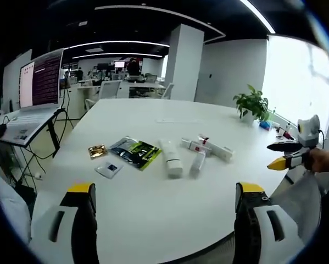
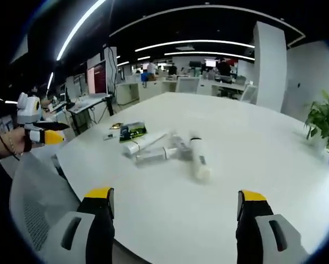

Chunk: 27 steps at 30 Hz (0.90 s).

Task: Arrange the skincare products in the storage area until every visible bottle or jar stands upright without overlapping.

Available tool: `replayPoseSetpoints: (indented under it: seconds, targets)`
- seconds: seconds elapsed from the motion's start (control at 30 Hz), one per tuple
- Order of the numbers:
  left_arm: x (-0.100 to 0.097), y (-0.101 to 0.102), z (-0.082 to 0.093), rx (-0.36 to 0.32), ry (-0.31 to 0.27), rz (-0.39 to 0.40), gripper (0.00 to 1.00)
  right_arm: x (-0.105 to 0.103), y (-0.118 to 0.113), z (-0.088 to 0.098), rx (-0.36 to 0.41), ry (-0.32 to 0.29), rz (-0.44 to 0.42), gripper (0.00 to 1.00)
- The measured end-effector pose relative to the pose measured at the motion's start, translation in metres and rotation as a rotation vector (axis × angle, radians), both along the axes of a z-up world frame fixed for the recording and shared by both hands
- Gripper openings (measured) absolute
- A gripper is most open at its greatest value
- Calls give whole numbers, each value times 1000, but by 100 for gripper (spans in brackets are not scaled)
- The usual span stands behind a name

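1. Left tongs (image 1: 167, 220) and right tongs (image 2: 178, 223) both stand apart, empty, well short of the products.
2. Skincare bottles (image 1: 171, 158) lie toppled mid-surface (image 1: 153, 214), some touching; they are probably light, smooth plastic, so grip each mid-body.
3. Labels, caps and the small packets (image 1: 132, 152) beside them are too blurred to identify.
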<state>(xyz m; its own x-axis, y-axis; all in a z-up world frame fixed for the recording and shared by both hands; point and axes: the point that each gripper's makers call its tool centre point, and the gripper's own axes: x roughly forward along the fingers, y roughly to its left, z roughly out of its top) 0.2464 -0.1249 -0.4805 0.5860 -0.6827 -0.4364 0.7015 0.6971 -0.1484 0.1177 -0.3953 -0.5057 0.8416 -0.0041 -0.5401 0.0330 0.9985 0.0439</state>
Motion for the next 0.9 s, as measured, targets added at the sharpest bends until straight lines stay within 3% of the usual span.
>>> replayPoseSetpoints:
  seconds: [0.2,0.67,0.83,0.9]
  targets:
    - [1,1,-1,-4,5,1,99,14,13,-2,11,26,32,89]
    - [2,2,-4,3,15,-4,99,48,29,14,7,9,102,85]
    - [1,1,-5,3,18,-14,99,56,30,15,-46,42,139,81]
    - [0,0,-5,10,15,-21,99,60,33,19,-26,39,140,81]
